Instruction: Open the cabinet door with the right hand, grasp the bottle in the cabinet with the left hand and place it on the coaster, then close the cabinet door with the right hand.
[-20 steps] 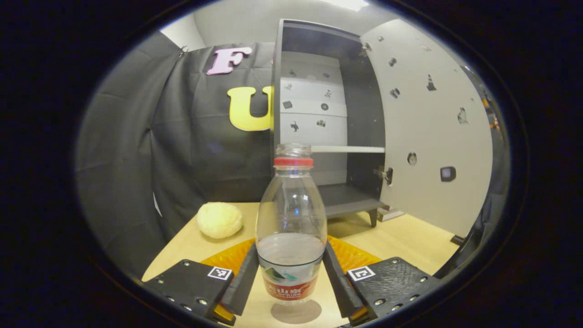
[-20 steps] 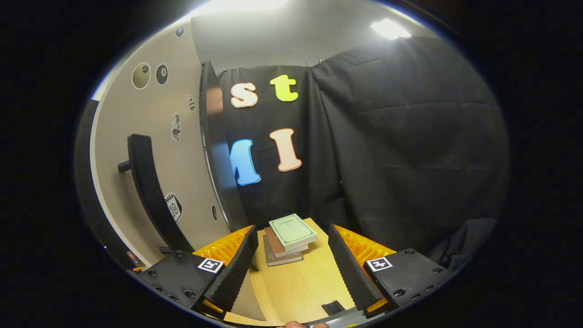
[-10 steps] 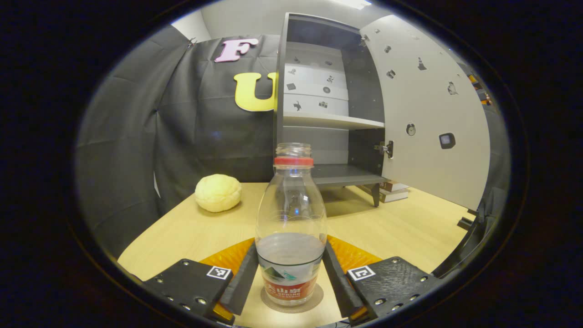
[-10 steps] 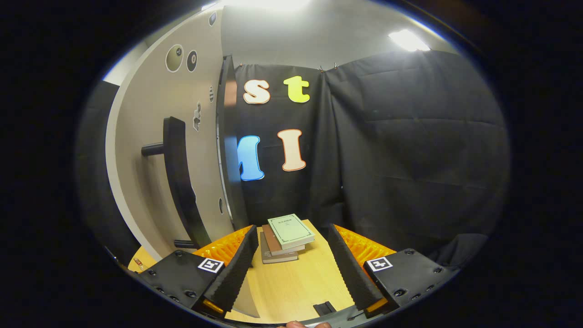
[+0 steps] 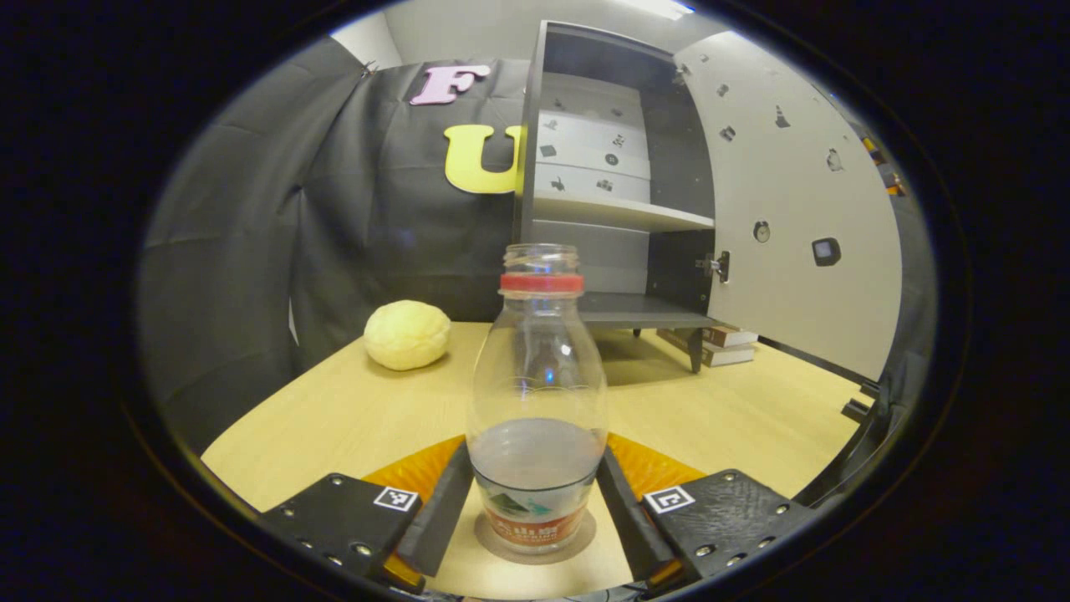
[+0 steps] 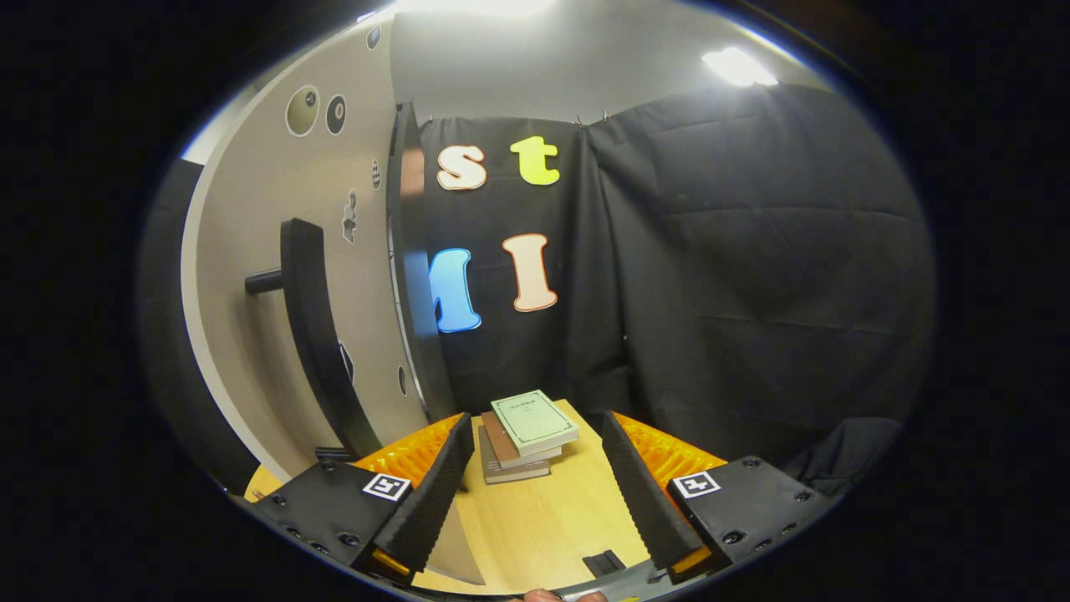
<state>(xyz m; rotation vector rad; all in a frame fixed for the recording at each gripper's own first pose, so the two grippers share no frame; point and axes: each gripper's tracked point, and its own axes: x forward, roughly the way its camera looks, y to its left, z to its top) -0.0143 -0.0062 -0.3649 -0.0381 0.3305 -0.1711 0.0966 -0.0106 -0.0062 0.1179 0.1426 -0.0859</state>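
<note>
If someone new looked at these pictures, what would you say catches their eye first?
Probably the clear bottle with its red neck ring, standing on the round coaster between the fingers of the left gripper. Behind it, the cabinet stands with its door swung wide, and a pale yellow ball sits on the table to the left.

The left tool (image 5: 535, 522) carries two black blocks studded with silver screws, each bearing a small square black-and-white marker — ribbed panels sit behind its slanted fingers (image 5: 435, 518). The right tool (image 6: 535, 502) is built alike: black screw-dotted blocks, one square marker apiece, ribbed panels behind textured fingers (image 6: 426, 497).
</note>
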